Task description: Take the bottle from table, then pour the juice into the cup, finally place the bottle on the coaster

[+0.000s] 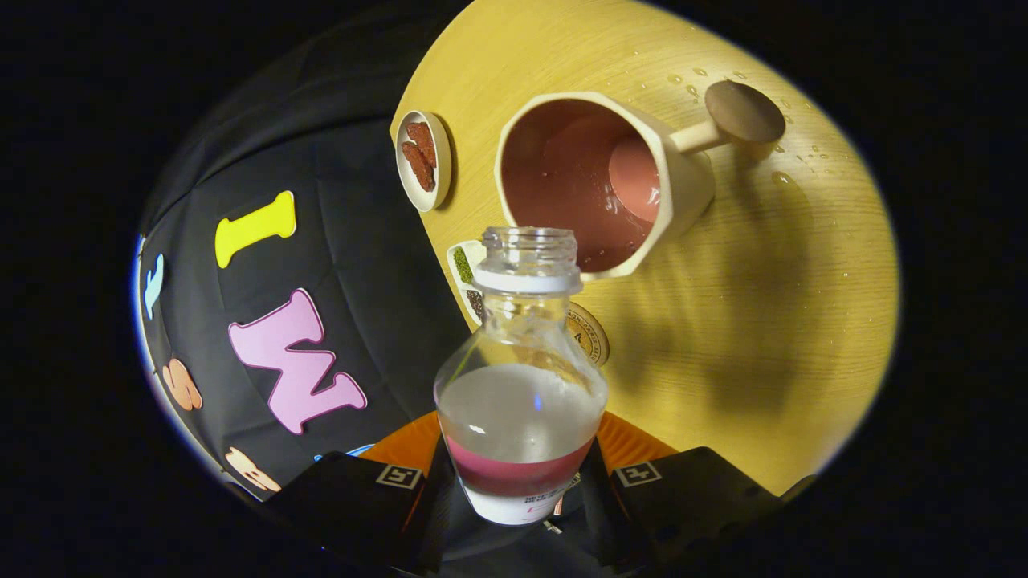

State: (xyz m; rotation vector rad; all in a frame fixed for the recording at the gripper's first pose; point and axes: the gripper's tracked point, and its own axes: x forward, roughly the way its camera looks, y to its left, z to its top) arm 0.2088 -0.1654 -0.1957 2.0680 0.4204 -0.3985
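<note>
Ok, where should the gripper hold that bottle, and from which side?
As now: the gripper is shut on the bottle at its wide labelled lower body, coming from the base end. The neck is narrow and open, pointing at the cup, so it stays free for pouring.

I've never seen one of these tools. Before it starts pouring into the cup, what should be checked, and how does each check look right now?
1. Grip: both fingers of the gripper press the bottle at its base. Ok.
2. Cap off: the bottle's mouth is open. Ok.
3. Juice left: pale liquid fills the lower body. Ok.
4. Aim: the mouth sits just short of the cup rim, not over the opening. Not ok yet.
5. Room in the cup: its pinkish inside is wet; how full it is, cannot tell.
6. Spills: droplets lie on the table by the cup's handle. Not ok.
7. Coaster free: mostly hidden behind the bottle. Cannot tell.
</note>
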